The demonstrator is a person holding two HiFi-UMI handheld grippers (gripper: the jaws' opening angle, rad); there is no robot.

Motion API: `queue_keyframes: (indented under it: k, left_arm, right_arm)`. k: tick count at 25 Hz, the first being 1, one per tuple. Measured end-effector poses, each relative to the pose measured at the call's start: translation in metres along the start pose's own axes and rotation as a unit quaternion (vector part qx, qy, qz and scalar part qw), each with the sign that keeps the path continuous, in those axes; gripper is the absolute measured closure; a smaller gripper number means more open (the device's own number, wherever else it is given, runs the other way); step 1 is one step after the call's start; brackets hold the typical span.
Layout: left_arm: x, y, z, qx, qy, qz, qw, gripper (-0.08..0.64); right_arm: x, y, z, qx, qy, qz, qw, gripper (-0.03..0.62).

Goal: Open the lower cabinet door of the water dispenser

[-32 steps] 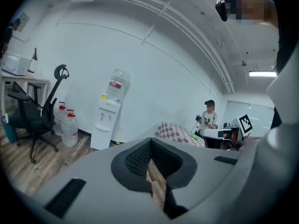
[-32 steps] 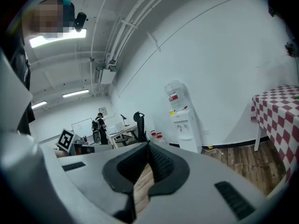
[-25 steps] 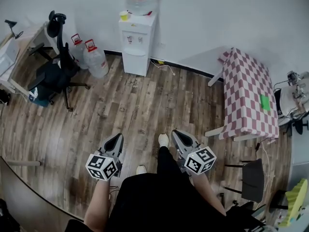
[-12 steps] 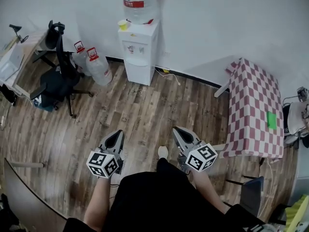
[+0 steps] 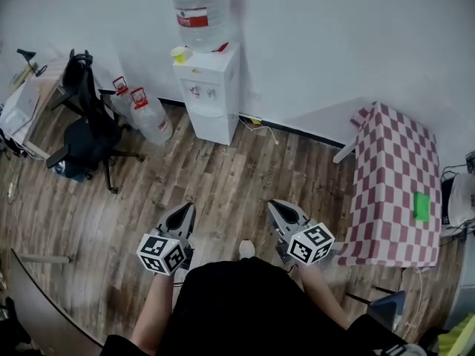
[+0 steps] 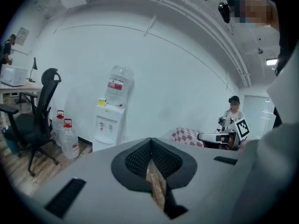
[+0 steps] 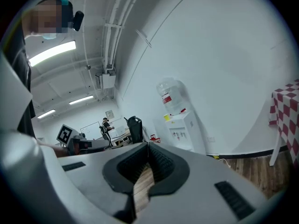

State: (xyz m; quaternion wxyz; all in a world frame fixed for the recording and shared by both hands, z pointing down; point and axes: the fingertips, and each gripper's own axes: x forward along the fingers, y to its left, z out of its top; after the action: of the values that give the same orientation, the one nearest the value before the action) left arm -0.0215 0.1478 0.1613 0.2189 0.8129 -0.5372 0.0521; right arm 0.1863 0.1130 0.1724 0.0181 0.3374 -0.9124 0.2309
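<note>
The white water dispenser (image 5: 208,91) stands against the far wall with a big clear bottle (image 5: 199,13) on top and a yellow cup (image 5: 179,54) beside it. Its lower cabinet door (image 5: 210,123) is closed. It shows too in the left gripper view as the dispenser (image 6: 108,127) and in the right gripper view as the dispenser (image 7: 186,130). My left gripper (image 5: 185,211) and right gripper (image 5: 276,208) are both shut and empty, held side by side well short of the dispenser, over the wooden floor.
Two spare water jugs (image 5: 145,113) stand left of the dispenser. A black office chair (image 5: 85,121) and a desk (image 5: 26,102) are further left. A table with a red-checked cloth (image 5: 393,188) stands at the right. A cable (image 5: 260,128) lies on the floor by the dispenser.
The person has walked toward the dispenser; it and the jugs appear larger and lower in the head view. Both grippers stay shut and keep their place ahead of the body.
</note>
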Motion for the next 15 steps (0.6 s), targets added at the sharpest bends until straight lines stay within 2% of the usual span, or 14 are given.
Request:
queue_keyframes:
  k: [6, 10, 15]
  left_arm:
    - [0.037, -0.003, 0.008, -0.016, -0.019, 0.0, 0.9997, 0.548]
    - [0.046, 0.0, 0.003, -0.013, -0.004, 0.016, 0.9998, 0.548]
    - [0.063, 0.023, 0.007, -0.015, 0.006, 0.039, 0.9991, 0.548]
  right_arm:
    - [0.015, -0.033, 0.008, -0.008, 0.02, 0.021, 1.0, 0.571]
    - [0.035, -0.04, 0.011, -0.006, 0.033, 0.041, 0.999, 0.571]
    - [0.08, -0.039, 0.021, -0.034, 0.047, 0.066, 0.996, 0.571]
